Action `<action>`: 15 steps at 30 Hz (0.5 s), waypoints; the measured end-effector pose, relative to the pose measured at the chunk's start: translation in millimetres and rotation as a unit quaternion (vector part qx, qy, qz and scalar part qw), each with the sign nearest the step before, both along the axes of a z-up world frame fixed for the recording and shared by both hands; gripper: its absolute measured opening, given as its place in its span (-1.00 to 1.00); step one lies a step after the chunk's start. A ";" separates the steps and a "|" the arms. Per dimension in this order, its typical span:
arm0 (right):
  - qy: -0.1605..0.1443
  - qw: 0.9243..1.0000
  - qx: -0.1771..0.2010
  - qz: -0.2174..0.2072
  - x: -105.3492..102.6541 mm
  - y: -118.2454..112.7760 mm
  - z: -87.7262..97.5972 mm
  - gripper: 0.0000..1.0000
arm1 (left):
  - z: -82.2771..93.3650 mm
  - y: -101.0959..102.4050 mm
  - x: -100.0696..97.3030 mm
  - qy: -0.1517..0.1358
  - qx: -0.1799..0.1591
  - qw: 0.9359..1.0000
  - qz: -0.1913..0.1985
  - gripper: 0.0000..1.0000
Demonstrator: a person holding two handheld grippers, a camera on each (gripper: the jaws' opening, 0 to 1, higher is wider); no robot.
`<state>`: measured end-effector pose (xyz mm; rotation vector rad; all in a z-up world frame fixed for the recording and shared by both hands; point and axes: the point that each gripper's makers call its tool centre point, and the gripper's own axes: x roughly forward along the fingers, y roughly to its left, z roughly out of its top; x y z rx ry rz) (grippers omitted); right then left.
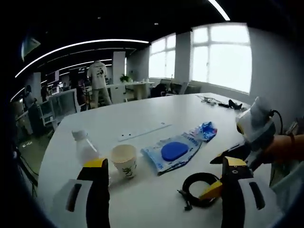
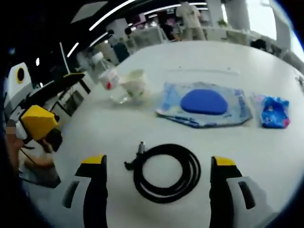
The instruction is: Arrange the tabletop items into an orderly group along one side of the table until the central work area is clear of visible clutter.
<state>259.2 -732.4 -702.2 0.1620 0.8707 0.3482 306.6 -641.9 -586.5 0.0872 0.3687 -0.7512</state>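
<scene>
On the white table stand a clear plastic bottle and a paper cup, side by side. To their right lies a flat blue wet-wipes pack and a small crumpled blue packet. A coiled black cable lies near the front. My left gripper is open, its jaws standing wide over the near table. The right gripper is open too, jaws either side of the cable. The right gripper view also has the bottle, cup, wipes pack and packet.
The other gripper comes in from the right in the left gripper view, and from the left in the right gripper view. A thin white strip lies mid-table. Dark items sit at the far right end. A person stands beyond the table.
</scene>
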 end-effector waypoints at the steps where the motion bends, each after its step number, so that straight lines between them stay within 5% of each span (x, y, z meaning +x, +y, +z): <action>1: 0.002 1.000 0.001 0.003 -1.6 4.2 -1.4 0.74 | 0.6 1.6 -0.8 0.001 -0.001 1.000 0.001 0.99; 15: 0.006 1.000 0.017 0.001 -3.9 35.9 -13.8 0.51 | 8.9 35.6 -11.4 -0.007 0.020 1.000 0.017 0.96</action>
